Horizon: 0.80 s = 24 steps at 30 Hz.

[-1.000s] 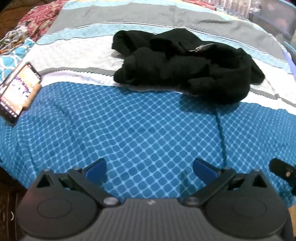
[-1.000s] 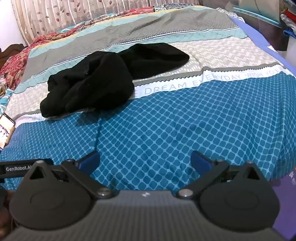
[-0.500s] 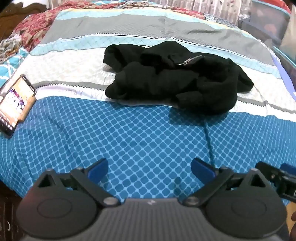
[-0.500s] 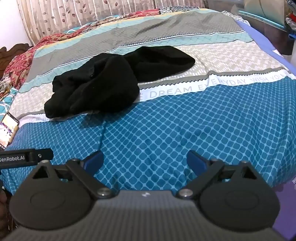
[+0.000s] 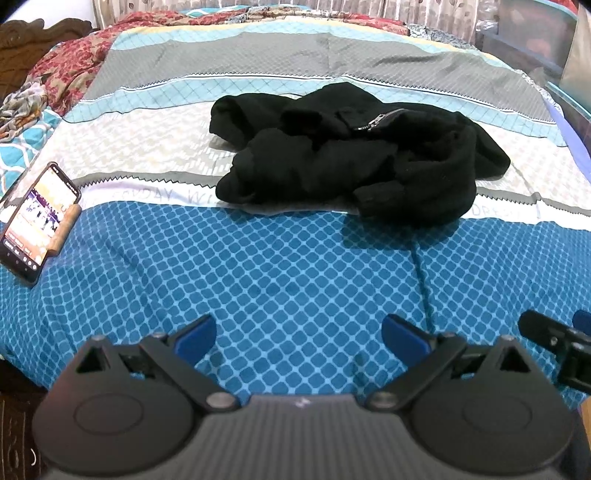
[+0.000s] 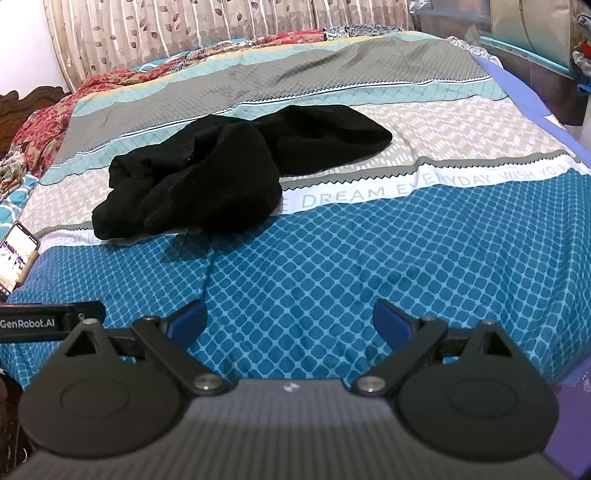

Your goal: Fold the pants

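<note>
Black pants (image 5: 354, 162) lie in a crumpled heap on the bed, a zipper showing on top; in the right wrist view the pants (image 6: 229, 170) sit left of centre. My left gripper (image 5: 299, 336) is open and empty, over the blue patterned part of the bedspread, well short of the pants. My right gripper (image 6: 290, 323) is open and empty too, at the near edge of the bed. Part of the right gripper shows at the right edge of the left wrist view.
A phone (image 5: 37, 218) with a lit screen lies at the bed's left edge, also seen in the right wrist view (image 6: 16, 254). The striped bedspread (image 5: 295, 266) covers the bed. Curtains (image 6: 184, 26) hang behind; furniture (image 6: 535, 55) stands along the right side.
Both grippers have tilted up and drawn back slightly, so more of the far bed and curtains show. The pants have not moved. Both grippers stay open.
</note>
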### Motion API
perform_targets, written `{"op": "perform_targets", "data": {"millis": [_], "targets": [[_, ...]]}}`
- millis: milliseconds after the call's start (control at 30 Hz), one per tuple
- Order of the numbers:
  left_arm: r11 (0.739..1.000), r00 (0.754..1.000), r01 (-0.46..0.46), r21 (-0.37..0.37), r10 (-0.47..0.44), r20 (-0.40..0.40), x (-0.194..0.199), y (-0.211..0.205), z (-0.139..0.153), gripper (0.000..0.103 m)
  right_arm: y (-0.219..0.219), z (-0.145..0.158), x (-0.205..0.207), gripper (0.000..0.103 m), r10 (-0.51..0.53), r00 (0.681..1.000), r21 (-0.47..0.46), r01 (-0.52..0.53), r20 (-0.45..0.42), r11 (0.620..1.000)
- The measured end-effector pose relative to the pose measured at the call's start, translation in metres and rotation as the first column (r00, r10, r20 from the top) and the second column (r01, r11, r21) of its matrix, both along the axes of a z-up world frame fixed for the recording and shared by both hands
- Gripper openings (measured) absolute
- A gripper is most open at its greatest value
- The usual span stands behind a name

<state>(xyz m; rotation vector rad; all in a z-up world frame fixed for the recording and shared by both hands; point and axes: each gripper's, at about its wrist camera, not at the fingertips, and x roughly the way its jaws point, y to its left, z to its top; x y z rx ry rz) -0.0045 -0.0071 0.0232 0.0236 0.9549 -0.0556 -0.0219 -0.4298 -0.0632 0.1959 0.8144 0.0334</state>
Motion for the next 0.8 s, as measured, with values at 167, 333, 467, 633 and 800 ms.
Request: {"op": "perform_targets", "data": {"millis": [167, 333, 467, 633, 800], "targets": [[1.0, 0.999, 0.016, -0.001, -0.016, 0.043, 0.005, -0.002, 0.003, 0.1, -0.007, 0.004, 0.008, 0.097, -0.003, 1.0, -0.018, 0.004, 0.026, 1.0], [0.997, 0.998, 0.043, -0.064, -0.04, 0.038, 0.027, 0.002, -0.002, 0.103, -0.015, 0.035, 0.046, 0.081, 0.092, 0.99, -0.12, -0.078, 0.11, 0.99], [0.98, 1.0, 0.014, -0.196, -0.017, -0.012, 0.05, 0.02, -0.007, 0.103, 0.001, 0.06, 0.095, 0.066, 0.281, 0.942, -0.284, -0.223, 0.182, 0.933], [0.941, 0.998, -0.034, -0.336, 0.014, -0.062, 0.064, 0.043, -0.013, 0.102, 0.047, 0.056, 0.162, 0.066, 0.548, 0.829, -0.368, -0.479, 0.109, 0.797], [0.868, 0.993, -0.041, -0.494, -0.019, -0.116, 0.081, 0.053, -0.017, 0.102, 0.088, 0.015, 0.214, 0.059, 0.672, 0.735, -0.453, -0.631, -0.09, 0.629]]}}
